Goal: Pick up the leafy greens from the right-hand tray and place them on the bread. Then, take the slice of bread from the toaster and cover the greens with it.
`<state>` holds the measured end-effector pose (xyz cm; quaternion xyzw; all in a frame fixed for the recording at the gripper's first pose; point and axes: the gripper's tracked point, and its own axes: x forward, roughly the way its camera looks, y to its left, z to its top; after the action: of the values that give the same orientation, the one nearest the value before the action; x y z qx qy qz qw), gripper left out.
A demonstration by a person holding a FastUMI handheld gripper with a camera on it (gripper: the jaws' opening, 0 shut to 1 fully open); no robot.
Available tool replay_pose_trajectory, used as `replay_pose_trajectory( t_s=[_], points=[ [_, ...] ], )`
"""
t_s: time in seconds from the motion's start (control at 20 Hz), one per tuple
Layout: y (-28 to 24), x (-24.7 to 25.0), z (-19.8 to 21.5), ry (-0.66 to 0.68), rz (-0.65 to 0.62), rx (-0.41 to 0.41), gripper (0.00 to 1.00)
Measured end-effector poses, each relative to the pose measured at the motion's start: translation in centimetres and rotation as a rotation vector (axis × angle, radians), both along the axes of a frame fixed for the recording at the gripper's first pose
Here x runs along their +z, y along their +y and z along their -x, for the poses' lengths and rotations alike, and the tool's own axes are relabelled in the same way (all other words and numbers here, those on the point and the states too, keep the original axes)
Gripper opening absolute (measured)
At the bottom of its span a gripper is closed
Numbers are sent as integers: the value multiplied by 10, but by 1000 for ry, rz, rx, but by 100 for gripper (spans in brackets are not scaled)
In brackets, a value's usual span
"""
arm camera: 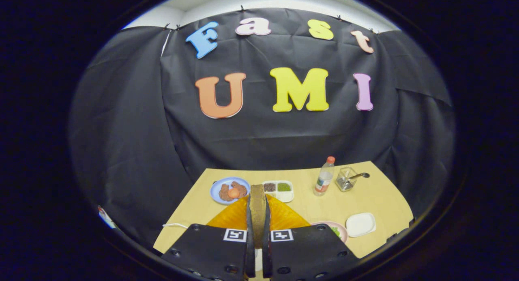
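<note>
Bread slice [257, 210]: held upright and edge-on between the two fingers, rising just past their tips, above the table.
Gripper [258, 232]: fingers closed onto the slice, one pressing on each face.
Orange mat [284, 218]: lies on the wooden table [377, 200] right behind the slice.
Leafy greens [335, 231]: on a pink plate [342, 229] right of the fingers, partly hidden by them.
White tray [360, 224]: just right of the pink plate.
Blue plate [229, 190]: beyond the mat, carrying brown food.
Divided tray [279, 190]: next to the blue plate.
Bottle [324, 177]: stands upright further right, beside a clear cup [346, 179].
</note>
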<state>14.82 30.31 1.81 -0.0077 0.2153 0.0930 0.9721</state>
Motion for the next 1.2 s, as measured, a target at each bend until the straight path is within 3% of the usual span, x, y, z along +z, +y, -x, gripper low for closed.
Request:
replay_pose_trajectory(
  t_s=[0.25,0.85,1.2],
  points=[
    [-46,-6,1,-19,4,-49,7],
    [-122,-181,-32,238,17,-107,7],
    [-150,-255,-42,362,-111,-100,7]
  ],
)
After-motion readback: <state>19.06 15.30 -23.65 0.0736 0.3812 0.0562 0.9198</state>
